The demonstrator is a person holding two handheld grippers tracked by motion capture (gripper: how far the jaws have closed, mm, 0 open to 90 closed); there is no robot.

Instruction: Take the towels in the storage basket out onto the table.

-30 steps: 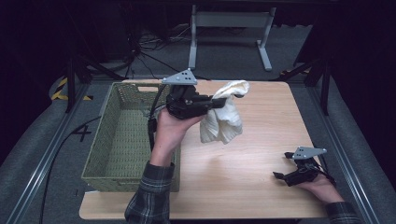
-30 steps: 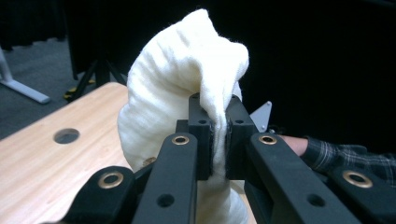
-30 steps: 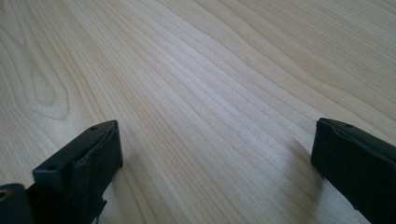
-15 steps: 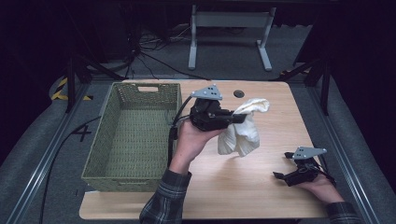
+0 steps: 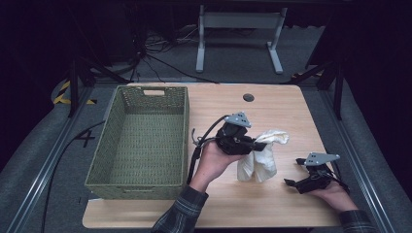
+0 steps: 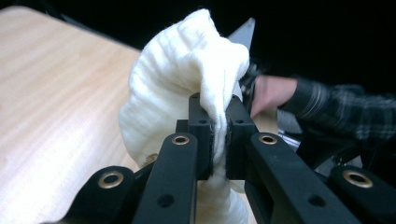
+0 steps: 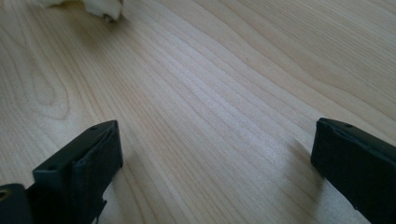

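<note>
L tongs (image 5: 262, 144) were clamped on the cloth (image 5: 260, 160), hanging long-axis down just left of the R tongs (image 5: 291, 183), which sat apart on the tabletop (image 5: 272, 111).

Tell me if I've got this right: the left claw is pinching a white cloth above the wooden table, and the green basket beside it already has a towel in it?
Not quite. The green basket is empty, as the high view shows. The rest holds: the left claw pinches the white cloth above the wooden table.

Left hand-held gripper (image 5: 262, 144) carried cloth (image 5: 260, 158) rightward, lower.
</note>
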